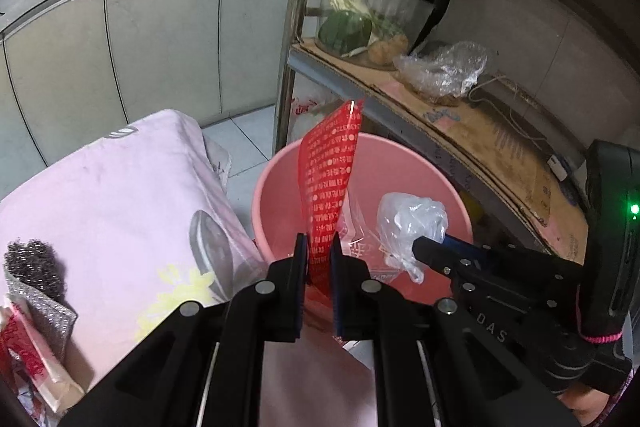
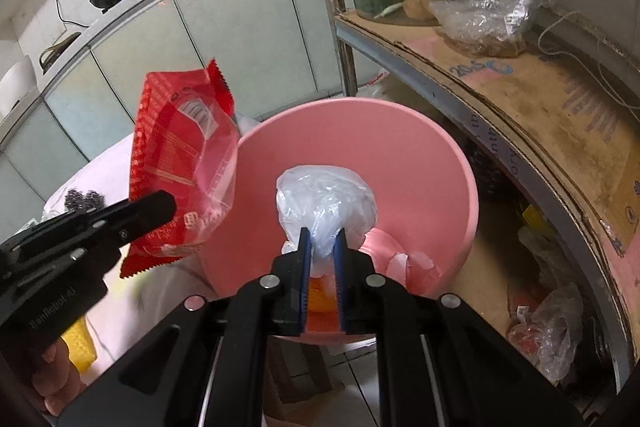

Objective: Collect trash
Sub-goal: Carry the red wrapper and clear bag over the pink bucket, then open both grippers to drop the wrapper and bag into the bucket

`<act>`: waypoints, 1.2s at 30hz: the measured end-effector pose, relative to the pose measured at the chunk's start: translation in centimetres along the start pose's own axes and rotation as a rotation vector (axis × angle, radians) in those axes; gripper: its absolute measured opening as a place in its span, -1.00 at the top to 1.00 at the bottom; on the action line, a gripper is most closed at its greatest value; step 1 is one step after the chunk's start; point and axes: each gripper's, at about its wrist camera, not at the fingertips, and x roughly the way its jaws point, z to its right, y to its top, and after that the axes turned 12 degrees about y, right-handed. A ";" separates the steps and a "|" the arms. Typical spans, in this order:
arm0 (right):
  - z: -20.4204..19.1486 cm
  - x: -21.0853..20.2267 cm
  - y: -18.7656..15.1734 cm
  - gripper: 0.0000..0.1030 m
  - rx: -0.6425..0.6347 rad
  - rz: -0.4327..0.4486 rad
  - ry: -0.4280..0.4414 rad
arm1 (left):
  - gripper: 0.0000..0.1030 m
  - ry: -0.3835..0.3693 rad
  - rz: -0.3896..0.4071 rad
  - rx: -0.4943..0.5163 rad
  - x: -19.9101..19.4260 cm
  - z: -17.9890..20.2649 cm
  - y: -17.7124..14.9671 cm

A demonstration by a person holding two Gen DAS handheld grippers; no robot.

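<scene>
A pink bucket (image 1: pixel 280 187) stands on the floor below both grippers; it also shows in the right wrist view (image 2: pixel 420 155). My left gripper (image 1: pixel 319 247) is shut on a red snack wrapper (image 1: pixel 330 179) and holds it upright over the bucket's left rim; the wrapper also shows in the right wrist view (image 2: pixel 180 163). My right gripper (image 2: pixel 323 239) is shut on a crumpled clear plastic bag (image 2: pixel 326 199) above the bucket's mouth. The bag also shows in the left wrist view (image 1: pixel 408 223). Some wrapper scraps lie inside the bucket (image 1: pixel 360 251).
A table with a pink cloth (image 1: pixel 120 195) is at the left, with a steel scourer (image 1: pixel 32 263) and a red packet (image 1: pixel 20 343). A metal shelf lined with cardboard (image 1: pixel 480 131) at the right holds vegetables and plastic bags (image 1: pixel 444 67). Grey cabinets (image 1: pixel 160 39) stand behind.
</scene>
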 end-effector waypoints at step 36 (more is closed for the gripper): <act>0.8 1.7 0.5 0.35 0.012 -0.039 -0.074 | 0.28 -0.021 -0.021 -0.016 1.3 0.0 0.3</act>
